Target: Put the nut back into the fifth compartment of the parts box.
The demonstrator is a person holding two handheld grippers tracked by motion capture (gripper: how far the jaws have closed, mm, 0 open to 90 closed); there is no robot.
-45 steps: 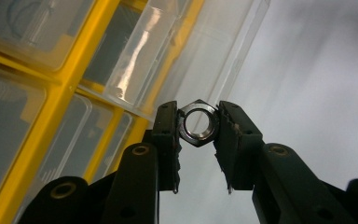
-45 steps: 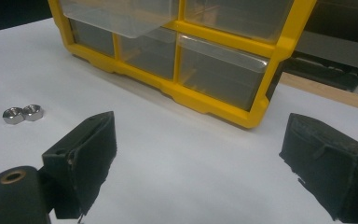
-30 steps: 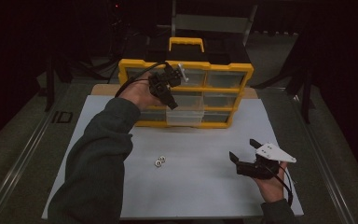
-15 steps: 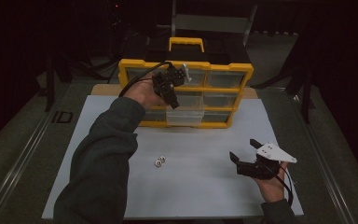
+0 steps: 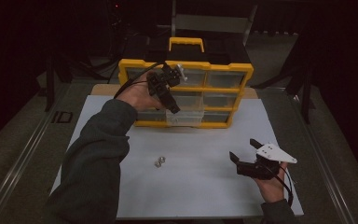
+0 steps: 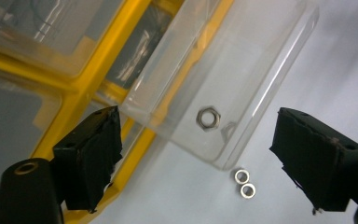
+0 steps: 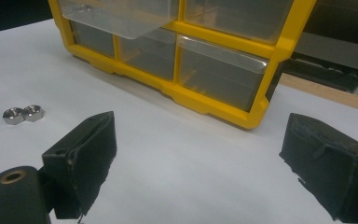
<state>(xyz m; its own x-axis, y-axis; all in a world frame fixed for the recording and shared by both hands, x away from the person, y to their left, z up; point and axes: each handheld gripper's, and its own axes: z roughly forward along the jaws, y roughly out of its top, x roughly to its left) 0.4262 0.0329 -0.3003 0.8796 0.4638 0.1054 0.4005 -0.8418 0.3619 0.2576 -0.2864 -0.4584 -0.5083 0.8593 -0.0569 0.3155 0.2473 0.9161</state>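
A yellow organizer (image 5: pixel 186 66) with clear drawers stands at the back of the white mat. Its lower middle drawer (image 5: pixel 184 119) is pulled out. My left gripper (image 5: pixel 173 108) hangs over that drawer, pointing down. Its jaws have just been opening and nothing is between them. In the left gripper view the left gripper (image 6: pixel 196 112) stands open above a steel nut (image 6: pixel 208 117) lying in the clear drawer (image 6: pixel 256 79). Two more nuts (image 5: pixel 160 162) lie side by side on the mat. My right gripper (image 5: pixel 243 149) rests open at the front right with nothing in it.
The white mat (image 5: pixel 205 186) covers the table; bare mat lies between the two nuts and the right gripper. In the right gripper view the two nuts (image 7: pixel 23 114) sit far left and the organizer (image 7: pixel 214 103) stands ahead. Dark equipment stands behind the organizer.
The left gripper has shifted slightly over the pulled-out drawer. The right gripper and the two nuts on the mat have stayed in place.
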